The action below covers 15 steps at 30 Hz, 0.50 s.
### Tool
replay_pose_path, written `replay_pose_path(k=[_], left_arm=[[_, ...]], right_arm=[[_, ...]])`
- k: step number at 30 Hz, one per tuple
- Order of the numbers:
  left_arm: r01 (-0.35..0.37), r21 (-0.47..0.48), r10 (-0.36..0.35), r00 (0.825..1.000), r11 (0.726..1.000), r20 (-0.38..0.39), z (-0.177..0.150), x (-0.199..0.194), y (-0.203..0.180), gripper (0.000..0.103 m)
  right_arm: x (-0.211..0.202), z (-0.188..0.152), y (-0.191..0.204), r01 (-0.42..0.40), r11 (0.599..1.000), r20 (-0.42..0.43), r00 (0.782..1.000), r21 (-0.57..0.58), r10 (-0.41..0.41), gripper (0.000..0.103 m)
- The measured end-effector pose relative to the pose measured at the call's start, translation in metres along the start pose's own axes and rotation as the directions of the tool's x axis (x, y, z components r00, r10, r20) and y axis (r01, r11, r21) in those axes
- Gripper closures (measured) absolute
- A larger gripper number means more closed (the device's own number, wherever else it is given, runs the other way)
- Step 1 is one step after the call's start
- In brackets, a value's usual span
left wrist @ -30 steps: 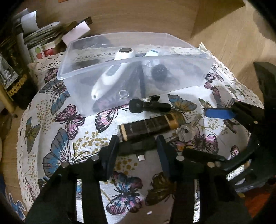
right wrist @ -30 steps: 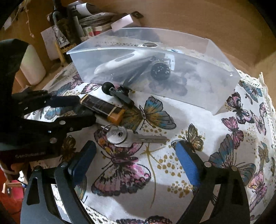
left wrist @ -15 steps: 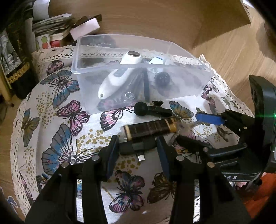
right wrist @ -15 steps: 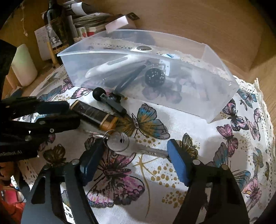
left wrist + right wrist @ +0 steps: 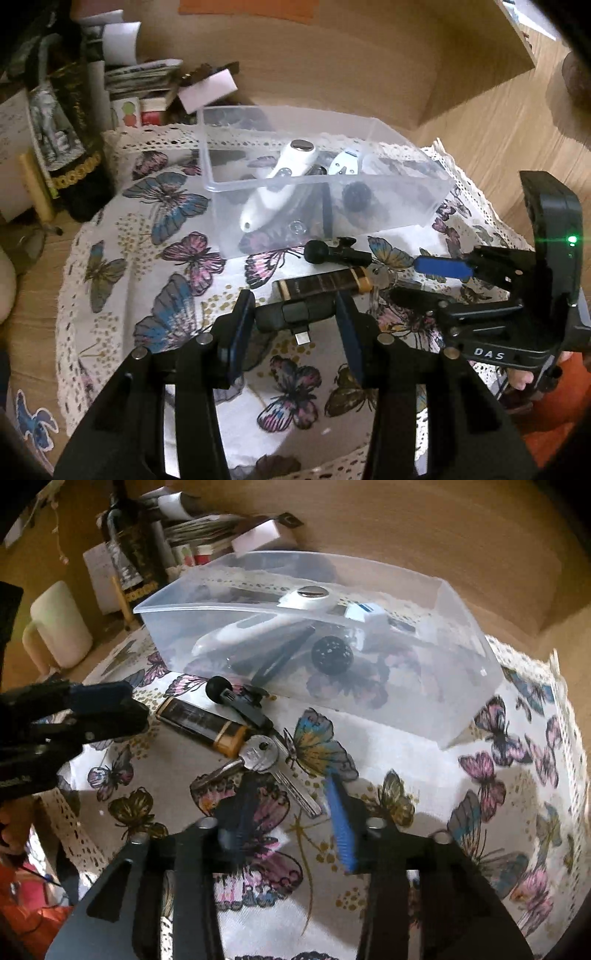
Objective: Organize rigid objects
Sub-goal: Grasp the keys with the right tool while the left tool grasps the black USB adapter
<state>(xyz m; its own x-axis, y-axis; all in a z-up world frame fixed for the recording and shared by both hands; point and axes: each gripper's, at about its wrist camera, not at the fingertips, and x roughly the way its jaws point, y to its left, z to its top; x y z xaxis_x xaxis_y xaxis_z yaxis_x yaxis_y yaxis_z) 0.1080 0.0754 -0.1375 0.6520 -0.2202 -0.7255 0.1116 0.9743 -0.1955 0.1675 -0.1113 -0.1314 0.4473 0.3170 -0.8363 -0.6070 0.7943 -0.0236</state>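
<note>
A clear plastic bin (image 5: 406,206) (image 5: 461,686) on the butterfly tablecloth (image 5: 147,280) holds a white device (image 5: 280,181), a black ball (image 5: 331,654) and other small items. My left gripper (image 5: 295,321) is shut on a black USB adapter (image 5: 295,315), held just above the cloth. In front of the bin lie a brown-gold lighter (image 5: 325,284) (image 5: 207,725) and a black ball-head mount (image 5: 336,253) (image 5: 236,701). My right gripper (image 5: 291,805) straddles the blade of the silver keys (image 5: 266,760), jaws narrowed but still apart from it.
Books, papers and a dark bottle (image 5: 74,122) crowd the back left beyond the table. A white cup (image 5: 55,627) stands at the left in the right wrist view. The round table's lace edge (image 5: 74,295) runs near both grippers.
My right gripper has moved forward over the keys and its jaws have narrowed around the key blade. My left gripper has risen slightly with the adapter in it.
</note>
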Motion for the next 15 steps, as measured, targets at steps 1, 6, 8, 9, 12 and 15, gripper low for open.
replay_pose_path(k=[1, 6, 8, 9, 12, 15], left_arm=[[-0.003, -0.004, 0.003, 1.0, 1.0, 0.003, -0.001, -0.002, 0.0, 0.058], [-0.021, -0.011, 0.021, 1.0, 1.0, 0.019, -0.006, -0.013, 0.002, 0.058], [-0.023, -0.016, 0.024, 0.999, 1.0, 0.03, -0.007, -0.017, 0.003, 0.058], [-0.024, -0.018, 0.025, 0.999, 1.0, 0.036, -0.007, -0.02, 0.003, 0.058], [-0.023, -0.023, 0.024, 0.999, 0.999, 0.049, -0.008, -0.023, 0.005, 0.058], [-0.022, -0.025, 0.023, 0.998, 0.999, 0.05, -0.008, -0.022, 0.005, 0.058]], right_arm=[[0.003, 0.003, 0.003, -0.008, 1.0, -0.008, 1.0, -0.019, 0.008, 0.058], [0.019, 0.013, 0.01, -0.014, 0.998, -0.038, 0.999, -0.068, 0.011, 0.058], [0.021, 0.016, 0.007, -0.033, 0.997, -0.047, 0.998, -0.067, 0.03, 0.058], [0.022, 0.017, 0.005, -0.042, 0.997, -0.05, 0.998, -0.063, 0.038, 0.058], [0.022, 0.018, 0.006, -0.04, 0.996, -0.044, 0.998, -0.074, 0.037, 0.064], [0.02, 0.018, 0.005, -0.049, 0.997, -0.034, 0.998, -0.052, 0.047, 0.077]])
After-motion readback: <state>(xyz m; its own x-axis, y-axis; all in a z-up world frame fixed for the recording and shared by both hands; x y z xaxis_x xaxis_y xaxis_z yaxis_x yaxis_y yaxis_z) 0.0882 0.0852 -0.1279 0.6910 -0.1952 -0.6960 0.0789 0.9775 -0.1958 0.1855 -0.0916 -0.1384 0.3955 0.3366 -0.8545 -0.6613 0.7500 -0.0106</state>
